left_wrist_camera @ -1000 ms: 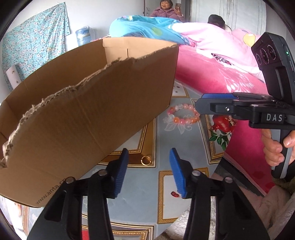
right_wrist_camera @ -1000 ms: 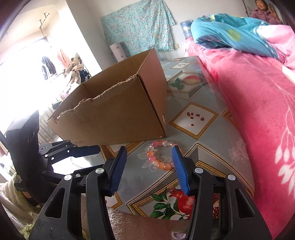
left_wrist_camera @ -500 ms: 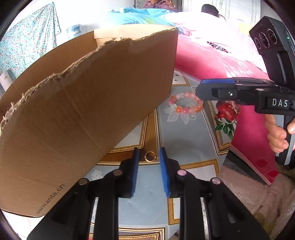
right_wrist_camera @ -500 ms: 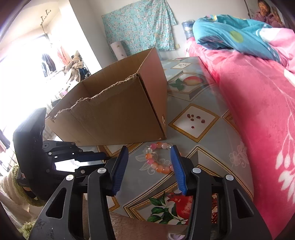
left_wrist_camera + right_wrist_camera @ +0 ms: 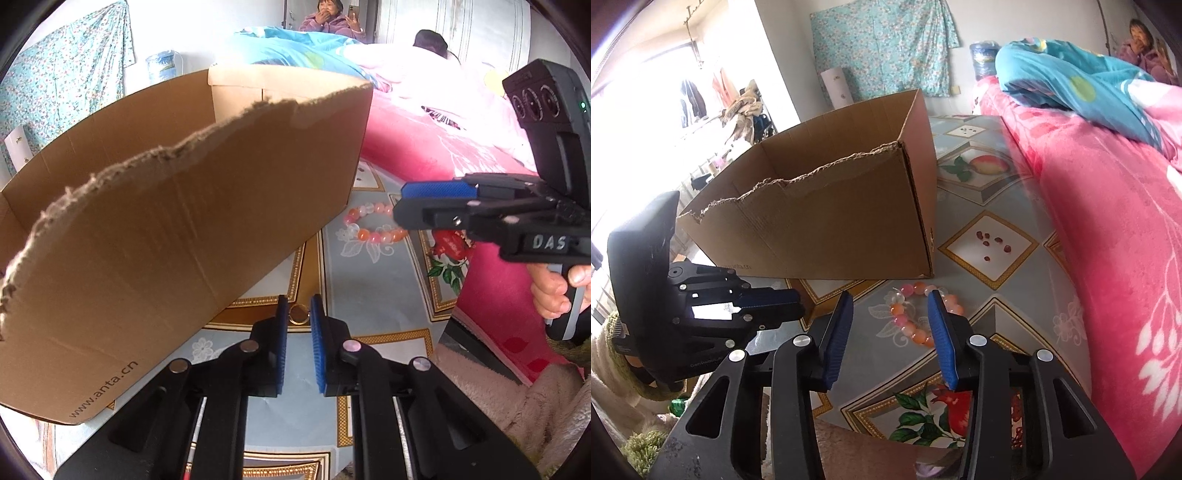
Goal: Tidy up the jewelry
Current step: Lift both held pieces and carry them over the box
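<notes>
**Closing on the ring and the bracelet, nothing boxed yet**

Closing both claws at once, the person is only beginning the sorting. The left claw (image 5: 296,325) is narrowing its jaws around a small gold ring (image 5: 297,314) lying on the bench (image 5: 373,295), just in front of the near wall of the box (image 5: 177,236); the pads are nearly together, and whether they are already pinching the ring I cannot tell. The right claw (image 5: 888,332) is also closing, its jaws still apart and straddling one side of the bead bracelet (image 5: 916,314), which is lying flat on the bench just near the box's right corner. Neither piece is looking lifted, and what little of the box's inside is showing holds no jewelry, so both pickups and both drops are probably still remaining.

Readable writing: "www.anta.cn" is running along the box's near wall at its bottom left, and "DAS" is showing on the right claw's body in the left wrist view.
</notes>
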Available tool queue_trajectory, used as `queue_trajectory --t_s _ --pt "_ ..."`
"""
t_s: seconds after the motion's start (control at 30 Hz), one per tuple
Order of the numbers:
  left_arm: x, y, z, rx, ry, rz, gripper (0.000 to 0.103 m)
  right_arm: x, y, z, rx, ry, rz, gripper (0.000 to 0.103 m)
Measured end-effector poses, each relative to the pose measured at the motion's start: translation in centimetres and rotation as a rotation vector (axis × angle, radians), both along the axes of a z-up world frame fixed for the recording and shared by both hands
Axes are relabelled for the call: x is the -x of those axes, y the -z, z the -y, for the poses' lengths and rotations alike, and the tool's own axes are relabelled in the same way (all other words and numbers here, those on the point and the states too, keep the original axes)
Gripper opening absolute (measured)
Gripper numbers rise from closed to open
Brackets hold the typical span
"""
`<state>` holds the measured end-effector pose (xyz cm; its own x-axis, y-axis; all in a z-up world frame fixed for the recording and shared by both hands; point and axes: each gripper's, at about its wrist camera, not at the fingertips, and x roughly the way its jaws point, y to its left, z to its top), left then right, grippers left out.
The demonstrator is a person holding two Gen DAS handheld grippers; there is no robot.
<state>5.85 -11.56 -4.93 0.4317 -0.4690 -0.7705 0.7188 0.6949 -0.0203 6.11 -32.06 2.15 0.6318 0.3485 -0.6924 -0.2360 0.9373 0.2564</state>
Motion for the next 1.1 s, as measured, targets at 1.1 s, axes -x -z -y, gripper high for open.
queue_trajectory --t_s 1.1 --pt "2.2 -11.6 -8.6 0.377 -0.066 0.111 0.012 -1.8 -0.7 7.2 -0.257 0.207 -0.079 0.007"
